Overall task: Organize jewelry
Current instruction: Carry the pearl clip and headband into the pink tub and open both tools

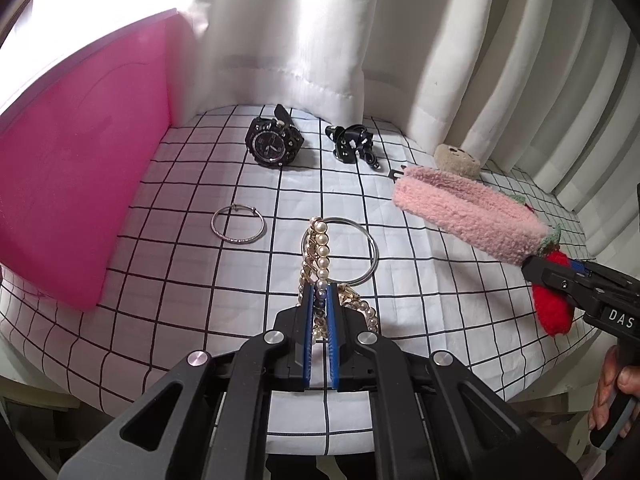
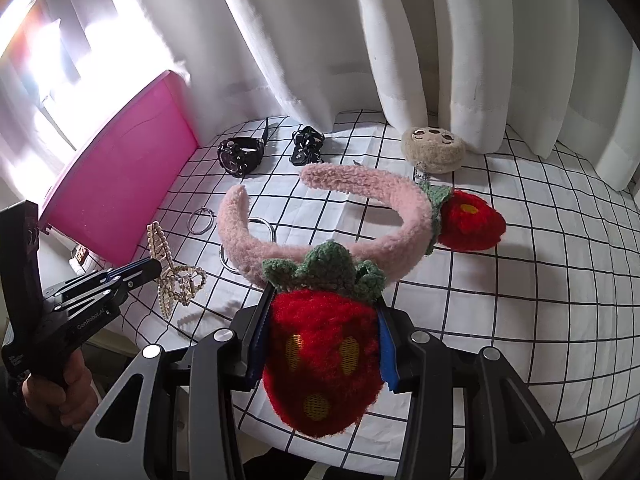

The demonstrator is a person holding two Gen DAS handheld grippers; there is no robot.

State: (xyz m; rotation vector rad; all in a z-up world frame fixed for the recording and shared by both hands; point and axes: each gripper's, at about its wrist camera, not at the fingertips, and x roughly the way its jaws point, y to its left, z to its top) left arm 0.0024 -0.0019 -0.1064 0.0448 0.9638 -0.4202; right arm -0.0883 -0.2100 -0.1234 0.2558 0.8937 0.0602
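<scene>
left wrist view: my left gripper is clamped tight on the pearl bracelet, lifted over the checked cloth. my right gripper squeezes the headband's red strawberry. beyond the bracelet lie two silver bangles, farther off the black watch.

Left wrist view: taken from just behind the left gripper, angled steeply down along its fingers, close over the checked cloth. Right wrist view: the same arrangement behind the right gripper. Each view shows the other gripper at its edge; both share the watch, pink box and curtain ahead of the fingers.
</scene>
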